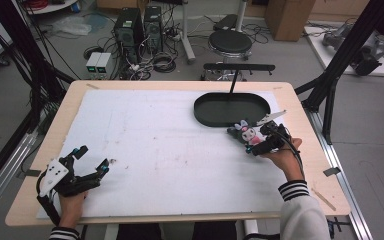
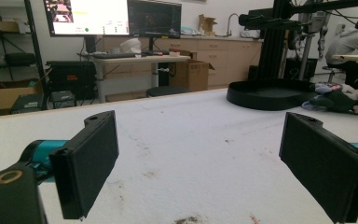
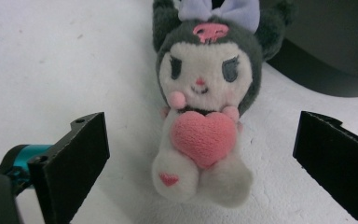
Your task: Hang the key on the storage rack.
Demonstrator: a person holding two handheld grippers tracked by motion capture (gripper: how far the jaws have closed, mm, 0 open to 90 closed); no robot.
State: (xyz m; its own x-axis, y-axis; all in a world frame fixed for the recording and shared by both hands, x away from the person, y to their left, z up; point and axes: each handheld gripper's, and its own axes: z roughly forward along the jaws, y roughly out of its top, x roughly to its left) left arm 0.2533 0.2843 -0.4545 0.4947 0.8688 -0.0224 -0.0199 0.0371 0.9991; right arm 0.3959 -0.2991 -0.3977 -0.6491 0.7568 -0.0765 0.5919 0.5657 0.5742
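Right tongs (image 3: 200, 154): jaws spread wide, empty, straddling the plush toy (image 3: 205, 107), apparently lined up for a grasp. The toy lies on its back on the white bench (image 1: 155, 140), feet toward the tongs, between the jaws but touching neither. Black tray (image 1: 232, 109): just behind the toy. Left tongs (image 1: 91, 162): open, idle, well apart.

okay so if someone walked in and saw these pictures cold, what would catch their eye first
Most likely the plush toy clutching a pink heart, lying on the white table cover between the open jaws of the right gripper. Just behind it sits a black oval tray, and the left gripper rests open at the near left.
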